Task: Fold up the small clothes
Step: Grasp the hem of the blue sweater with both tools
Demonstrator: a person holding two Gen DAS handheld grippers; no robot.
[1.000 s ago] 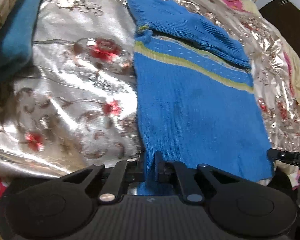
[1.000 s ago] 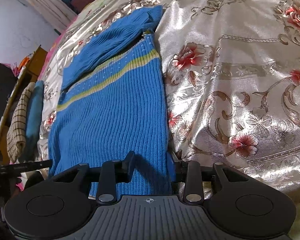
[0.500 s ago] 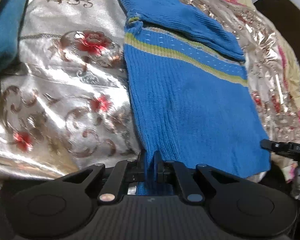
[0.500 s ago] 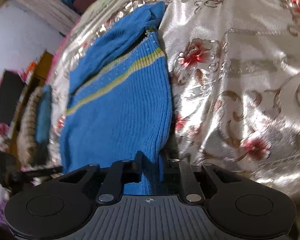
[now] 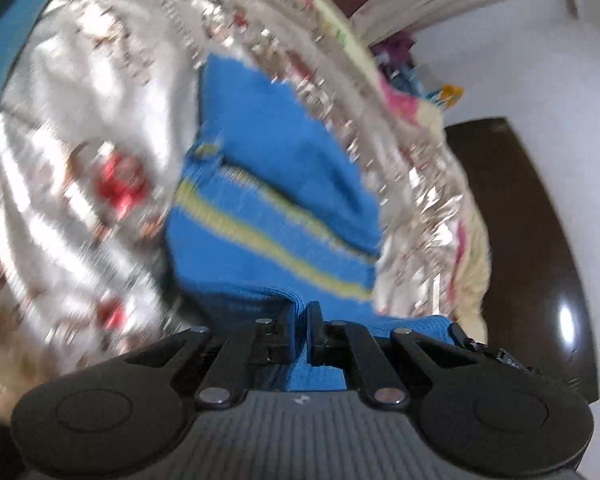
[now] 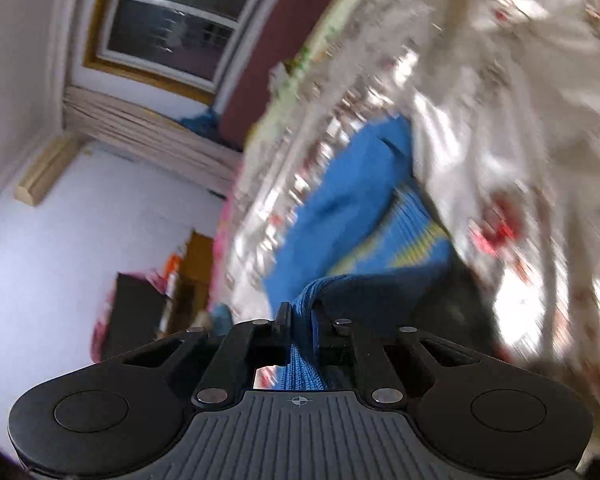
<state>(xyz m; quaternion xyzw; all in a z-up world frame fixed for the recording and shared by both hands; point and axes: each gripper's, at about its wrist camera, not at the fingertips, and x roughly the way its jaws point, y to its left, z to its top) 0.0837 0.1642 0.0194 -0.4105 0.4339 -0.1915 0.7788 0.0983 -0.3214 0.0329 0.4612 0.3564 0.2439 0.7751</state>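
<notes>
1. nearest in the left wrist view, the left gripper is clamping its jaws together on the near hem of the blue sweater, with knit fabric bunching between the pads.
2. in the right wrist view, the right gripper has just been closing its jaws, and they are now pinching the other near corner of the sweater; a ridge of ribbed knit is standing up between them.
3. the near hem is hanging lifted off the bedspread, casting a dark shadow under it, while the rest is lying flat along the middle of the bed.
4. the sweater's long axis is running away from the grippers toward the far end of the bed, with the yellow stripe crossing it.
5. farther off, a sleeve is already lying folded across the chest.
6. judging from this, the sleeve fold is done; bringing the hem up toward the far end is only starting, and any final tidying is left.
</notes>
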